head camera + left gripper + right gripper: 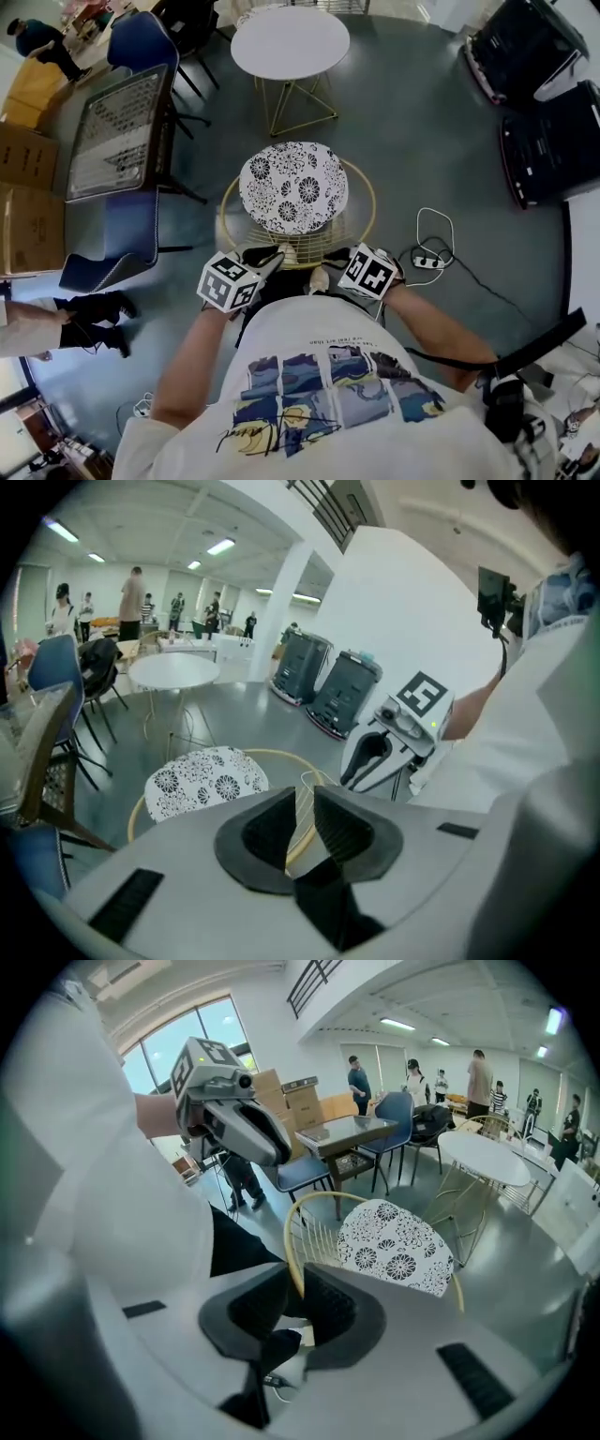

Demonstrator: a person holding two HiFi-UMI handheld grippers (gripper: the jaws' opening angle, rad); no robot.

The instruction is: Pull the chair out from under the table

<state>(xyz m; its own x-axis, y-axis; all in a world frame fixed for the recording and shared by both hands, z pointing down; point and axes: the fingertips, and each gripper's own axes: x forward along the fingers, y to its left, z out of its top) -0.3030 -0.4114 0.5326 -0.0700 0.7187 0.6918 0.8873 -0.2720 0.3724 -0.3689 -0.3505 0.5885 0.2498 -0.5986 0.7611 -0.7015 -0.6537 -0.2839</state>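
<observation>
Chair (292,187) stands well apart from the white round desk (291,42) in the head view, its gold back rim (367,202) curving toward the person. The left tongs (274,262) and right tongs (328,275) meet that rim side by side. A cable (433,246) lies on the floor just beside the chair, and a leg could snag on it.

Left gripper view: the pads are closed on the thin rim. Round wire gives little purchase, so a hard tug may slip it free.

Right gripper view: these pads are closed on the rim too. Uneven pulls could twist or tip the light frame.
</observation>
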